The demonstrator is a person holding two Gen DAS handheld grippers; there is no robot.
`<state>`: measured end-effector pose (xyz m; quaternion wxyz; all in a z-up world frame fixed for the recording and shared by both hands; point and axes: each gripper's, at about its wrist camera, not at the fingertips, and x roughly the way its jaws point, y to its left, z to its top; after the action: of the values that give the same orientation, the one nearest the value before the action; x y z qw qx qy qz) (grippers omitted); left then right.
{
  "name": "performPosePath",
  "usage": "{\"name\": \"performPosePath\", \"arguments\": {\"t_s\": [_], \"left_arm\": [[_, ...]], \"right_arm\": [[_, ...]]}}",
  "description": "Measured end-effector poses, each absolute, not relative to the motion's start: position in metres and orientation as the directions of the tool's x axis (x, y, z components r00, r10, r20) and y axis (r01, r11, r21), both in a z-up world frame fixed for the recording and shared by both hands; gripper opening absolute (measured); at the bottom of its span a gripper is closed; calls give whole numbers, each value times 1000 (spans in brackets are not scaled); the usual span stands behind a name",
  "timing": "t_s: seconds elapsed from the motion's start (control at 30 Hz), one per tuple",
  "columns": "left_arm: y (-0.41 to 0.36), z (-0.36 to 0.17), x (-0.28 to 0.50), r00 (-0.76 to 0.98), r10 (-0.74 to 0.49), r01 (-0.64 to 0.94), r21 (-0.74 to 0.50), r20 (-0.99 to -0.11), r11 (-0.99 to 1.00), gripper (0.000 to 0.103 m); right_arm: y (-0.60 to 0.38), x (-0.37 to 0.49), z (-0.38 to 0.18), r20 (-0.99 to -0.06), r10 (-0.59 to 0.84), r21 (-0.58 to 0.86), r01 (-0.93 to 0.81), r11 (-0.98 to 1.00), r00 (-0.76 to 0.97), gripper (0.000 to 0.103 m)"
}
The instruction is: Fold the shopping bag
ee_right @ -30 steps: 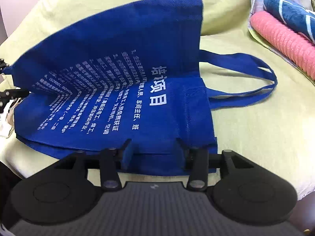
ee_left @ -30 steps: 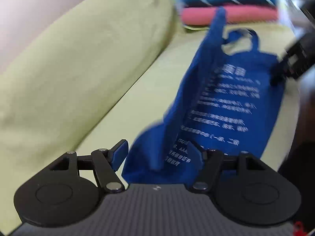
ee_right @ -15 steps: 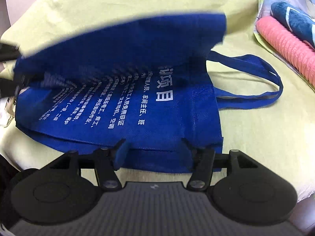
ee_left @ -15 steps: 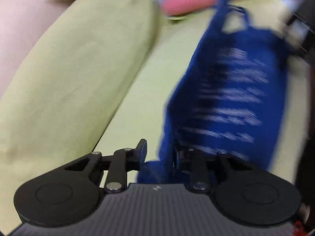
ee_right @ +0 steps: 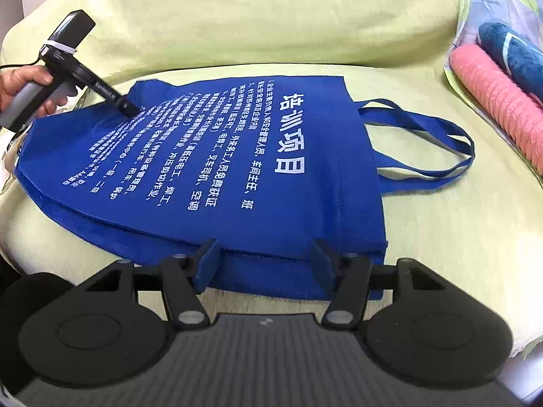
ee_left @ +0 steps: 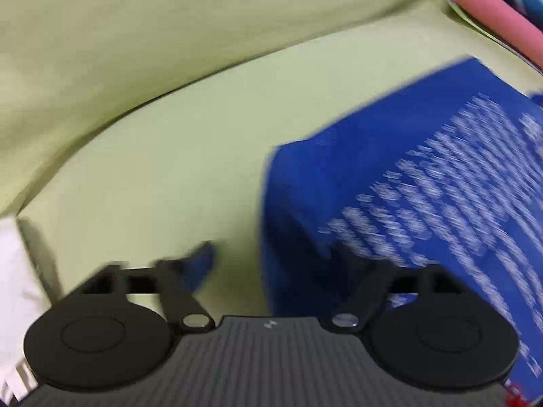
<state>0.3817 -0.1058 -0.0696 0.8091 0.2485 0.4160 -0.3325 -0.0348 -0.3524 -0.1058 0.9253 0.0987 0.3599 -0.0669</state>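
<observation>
A royal-blue non-woven fabric shopping bag (ee_right: 237,169) printed with rows of white characters lies flat on a pale yellow-green cloth-covered sofa seat (ee_right: 441,244), its printed face up and its two blue loop handles (ee_right: 437,142) spread toward the right of the right wrist view. In that view the right gripper (ee_right: 264,254) sits at the bag's near edge; its jaws are opening, and the bag's edge lies between the two blue-padded fingers (ee_right: 207,257), which do not appear to press on it. The left gripper (ee_right: 130,108), gripped by a person's hand (ee_right: 25,84) at the far left, reaches down onto the bag's far left corner, its dark tip at or just above the cloth (contact cannot be judged from here). The left wrist view is smeared by motion: the left gripper's jaws are opening, wide apart, one finger over bare sofa cloth and the other over the bag's corner, and nothing is pinched. Behind the seat rises the sofa back cushion (ee_right: 271,13) in the same yellow-green cloth. At the right edge lie a pink ribbed roll (ee_right: 499,101) and a dark teal plush item with pale stripes (ee_right: 512,51), well apart from the bag body.
</observation>
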Motion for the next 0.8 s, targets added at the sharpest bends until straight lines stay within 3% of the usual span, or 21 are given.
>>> {"name": "performPosePath", "arguments": {"t_s": [0.13, 0.23, 0.3, 0.37, 0.53, 0.67, 0.8], "left_arm": [[-75, -53, 384, 426, -387, 682, 10, -818, 731, 81], [-62, -22, 349, 495, -420, 707, 71, -761, 704, 60], [-57, -3, 318, 538, -429, 729, 145, -726, 669, 41], [-53, 11, 290, 568, -438, 742, 204, -696, 638, 34], [-42, 29, 244, 562, -488, 762, 189, -668, 619, 29], [-55, 10, 205, 551, -488, 793, 244, -677, 558, 30], [-52, -25, 199, 538, -448, 782, 226, -714, 581, 33]], "right_arm": [[-353, -33, -103, -687, -48, 140, 196, 971, 725, 58], [-358, -36, -100, -675, -36, 189, 221, 957, 737, 58], [-362, -38, -98, -661, -28, 224, 232, 947, 750, 58], [-364, -40, -96, -646, -23, 244, 236, 941, 763, 58], [-362, -44, -87, -613, -42, 237, 235, 943, 789, 52], [-360, -48, -82, -595, -80, 197, 242, 950, 800, 35], [-368, -47, -91, -594, -106, 210, 281, 936, 797, 33]]}}
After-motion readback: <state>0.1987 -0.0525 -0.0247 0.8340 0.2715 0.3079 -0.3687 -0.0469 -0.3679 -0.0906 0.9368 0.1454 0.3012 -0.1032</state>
